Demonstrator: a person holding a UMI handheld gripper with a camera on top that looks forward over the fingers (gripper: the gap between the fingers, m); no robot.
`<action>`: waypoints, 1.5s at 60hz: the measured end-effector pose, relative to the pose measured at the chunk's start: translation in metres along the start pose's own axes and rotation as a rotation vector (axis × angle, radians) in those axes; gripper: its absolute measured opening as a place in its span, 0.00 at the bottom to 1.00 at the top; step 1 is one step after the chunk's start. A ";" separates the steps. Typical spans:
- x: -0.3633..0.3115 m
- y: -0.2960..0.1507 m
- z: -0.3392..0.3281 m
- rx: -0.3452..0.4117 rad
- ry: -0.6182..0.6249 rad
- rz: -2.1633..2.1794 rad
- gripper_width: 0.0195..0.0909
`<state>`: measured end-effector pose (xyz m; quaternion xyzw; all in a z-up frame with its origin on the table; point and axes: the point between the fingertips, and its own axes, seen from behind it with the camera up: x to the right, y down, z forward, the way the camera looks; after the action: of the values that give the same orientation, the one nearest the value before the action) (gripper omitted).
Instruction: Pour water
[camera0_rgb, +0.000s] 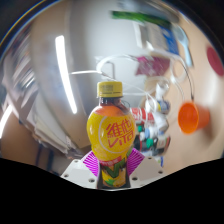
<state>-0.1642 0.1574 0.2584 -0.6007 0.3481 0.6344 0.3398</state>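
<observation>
A yellow drink bottle (113, 130) with a yellow cap and a red-lettered label stands upright between my fingers. My gripper (112, 163) is shut on the bottle's lower part, with a magenta pad (92, 164) pressing on each side. The bottle is lifted, with the room behind it tilted and blurred. An orange cup (190, 117) shows beyond the bottle to the right, lying on its side in this view. The bottle's base is hidden below the fingers.
A pale object with a dark band (159, 106) stands just right of the bottle, before the orange cup. Coloured shelving or signs (140, 40) fill the background above. Bright strip lights (66, 72) run along the left.
</observation>
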 end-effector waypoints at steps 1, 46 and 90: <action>-0.002 -0.006 -0.007 0.020 -0.009 -0.101 0.17; 0.188 -0.257 -0.142 0.311 0.742 -1.445 0.26; 0.131 -0.125 -0.280 0.247 0.923 -1.318 0.92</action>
<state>0.0824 -0.0130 0.1130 -0.8414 0.0954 -0.0502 0.5295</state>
